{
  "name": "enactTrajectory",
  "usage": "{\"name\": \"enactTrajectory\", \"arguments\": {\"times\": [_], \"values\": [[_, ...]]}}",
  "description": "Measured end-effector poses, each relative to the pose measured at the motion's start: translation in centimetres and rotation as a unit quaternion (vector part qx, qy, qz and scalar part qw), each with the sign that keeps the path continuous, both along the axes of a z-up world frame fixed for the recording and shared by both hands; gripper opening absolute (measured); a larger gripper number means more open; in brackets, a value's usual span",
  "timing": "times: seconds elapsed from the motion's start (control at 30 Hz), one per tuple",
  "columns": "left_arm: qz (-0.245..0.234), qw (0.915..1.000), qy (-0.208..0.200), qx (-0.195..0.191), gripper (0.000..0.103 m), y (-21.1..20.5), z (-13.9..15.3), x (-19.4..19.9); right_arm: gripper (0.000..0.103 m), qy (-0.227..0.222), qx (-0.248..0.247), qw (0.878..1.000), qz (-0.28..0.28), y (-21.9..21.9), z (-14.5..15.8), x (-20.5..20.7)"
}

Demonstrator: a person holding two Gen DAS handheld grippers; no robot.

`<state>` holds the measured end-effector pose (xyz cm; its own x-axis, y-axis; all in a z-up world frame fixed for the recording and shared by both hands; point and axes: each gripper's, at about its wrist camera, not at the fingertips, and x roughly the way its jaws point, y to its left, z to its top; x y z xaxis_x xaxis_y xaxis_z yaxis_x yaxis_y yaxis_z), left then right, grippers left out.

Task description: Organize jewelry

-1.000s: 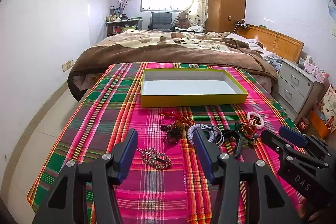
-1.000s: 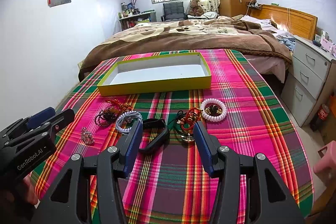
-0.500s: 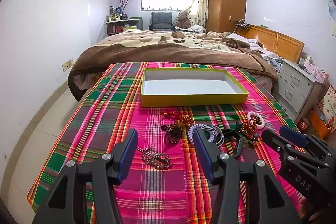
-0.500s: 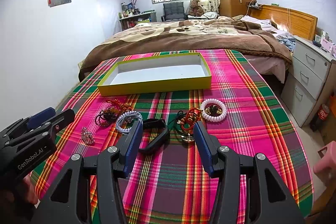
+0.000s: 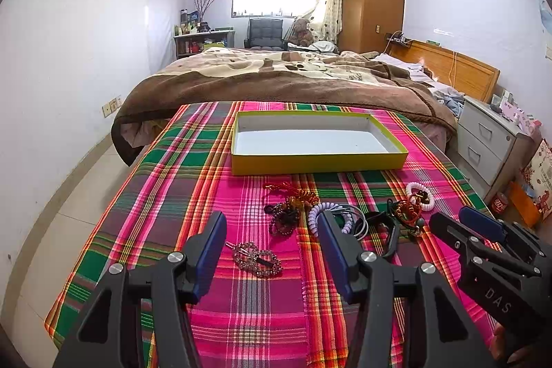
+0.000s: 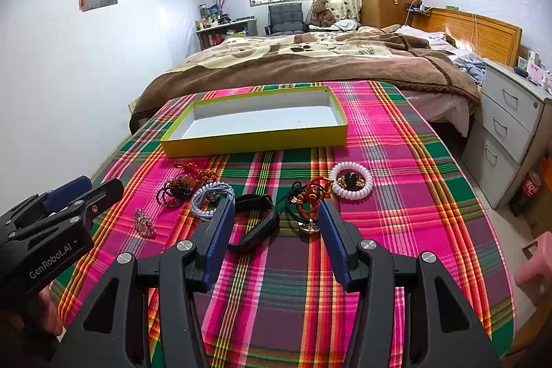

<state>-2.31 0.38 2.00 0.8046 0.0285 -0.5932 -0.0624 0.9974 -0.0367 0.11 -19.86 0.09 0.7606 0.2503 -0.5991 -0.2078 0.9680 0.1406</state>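
An empty yellow box (image 5: pixel 317 168) (image 6: pixel 255 145) with a white inside sits on the plaid cloth, far of a row of jewelry. The row holds a rhinestone clip (image 5: pixel 257 259) (image 6: pixel 144 222), a dark bead bracelet (image 5: pixel 284 218) (image 6: pixel 172 190), a red knot cord (image 5: pixel 293 190), a white coil band (image 5: pixel 331 216) (image 6: pixel 210 195), a black band (image 5: pixel 379 230) (image 6: pixel 255 223), a red-and-black cord bundle (image 6: pixel 310 195) and a white spiral ring (image 5: pixel 419 194) (image 6: pixel 351 178). My left gripper (image 5: pixel 270 238) is open above the clip. My right gripper (image 6: pixel 276 230) is open above the black band.
The plaid-covered table (image 5: pixel 165 195) ends close on the left, right and near sides. A bed with a brown blanket (image 5: pixel 283 81) stands beyond the box. A grey drawer unit (image 6: pixel 507 133) stands to the right, with a red can (image 6: pixel 531 188) on the floor.
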Motion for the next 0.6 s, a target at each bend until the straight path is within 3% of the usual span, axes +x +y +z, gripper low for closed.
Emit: {"name": "enactTrajectory", "arguments": {"times": [0.47,0.6], "values": [[-0.001,1.0,0.002,-0.002,0.054,0.1,-0.1,-0.1,0.051,0.002,0.001,1.0,0.002,0.1,0.0,0.0],[0.001,0.9997,0.025,-0.004,0.054,1.0,-1.0,1.0,0.051,-0.002,0.007,1.0,-0.002,-1.0,0.2,0.5]]}}
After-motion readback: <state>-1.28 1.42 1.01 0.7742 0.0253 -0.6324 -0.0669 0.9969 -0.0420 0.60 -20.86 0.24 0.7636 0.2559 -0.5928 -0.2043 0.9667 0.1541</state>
